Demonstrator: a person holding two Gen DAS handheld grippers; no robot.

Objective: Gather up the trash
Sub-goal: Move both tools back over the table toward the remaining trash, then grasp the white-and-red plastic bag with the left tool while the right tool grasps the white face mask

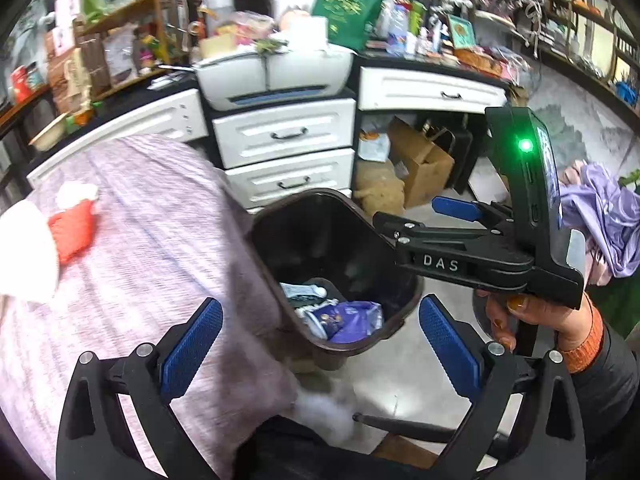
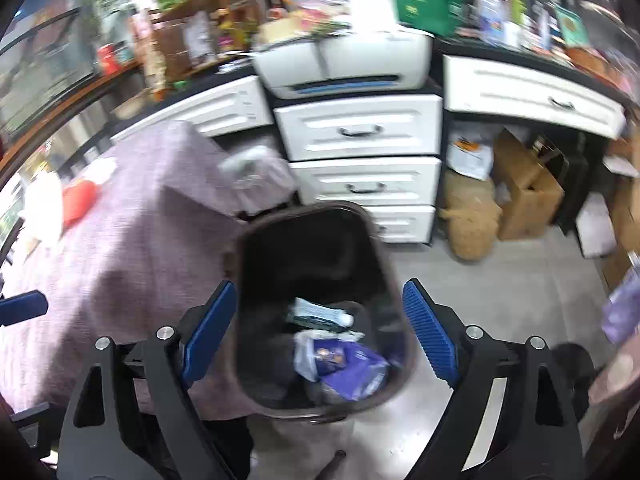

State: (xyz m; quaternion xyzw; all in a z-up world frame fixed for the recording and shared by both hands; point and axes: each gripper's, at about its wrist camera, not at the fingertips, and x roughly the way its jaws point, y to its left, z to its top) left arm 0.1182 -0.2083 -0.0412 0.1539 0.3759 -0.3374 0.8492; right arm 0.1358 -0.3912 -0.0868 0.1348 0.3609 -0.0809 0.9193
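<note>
- The dark brown trash bin (image 1: 340, 232) stands on the pale floor, against the edge of a table draped in mauve cloth (image 1: 152, 248), in front of white drawers (image 1: 284, 132)
- At its bottom lie a purple wrapper (image 2: 352, 368), a white plastic bag (image 2: 306, 350) and a teal-and-white tube (image 2: 320, 312)
- The left gripper (image 1: 320, 344) hangs above the bin with blue pads spread wide and nothing between them
- The right gripper (image 2: 320, 332) also hangs over the bin, jaws apart and empty; a hand (image 1: 532, 316) holds it
- A red-and-white item (image 1: 74, 232) lies on the cloth, well apart from the bin
</note>
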